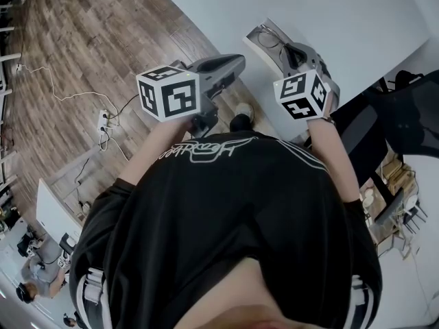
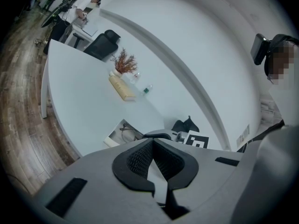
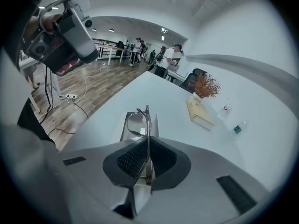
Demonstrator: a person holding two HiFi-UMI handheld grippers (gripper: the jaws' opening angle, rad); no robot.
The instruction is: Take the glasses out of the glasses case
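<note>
Pinching one temple of the glasses (image 3: pixel 138 118), my right tool (image 3: pixel 147 141) is clamped on the thin metal arm, with the lenses reaching out past its tips. Just below them the open glasses case (image 3: pixel 125 130) lies on the white tabletop (image 3: pixel 177 125); I can't tell whether the frame is clear of its rim. My left tool (image 2: pixel 153 143) is pressed together with nothing in it, off the tabletop's edge over the wooden floor (image 1: pixel 82 46). Farther along the tabletop are a beige book (image 3: pixel 201 113) and a dried plant (image 3: pixel 205 85).
</note>
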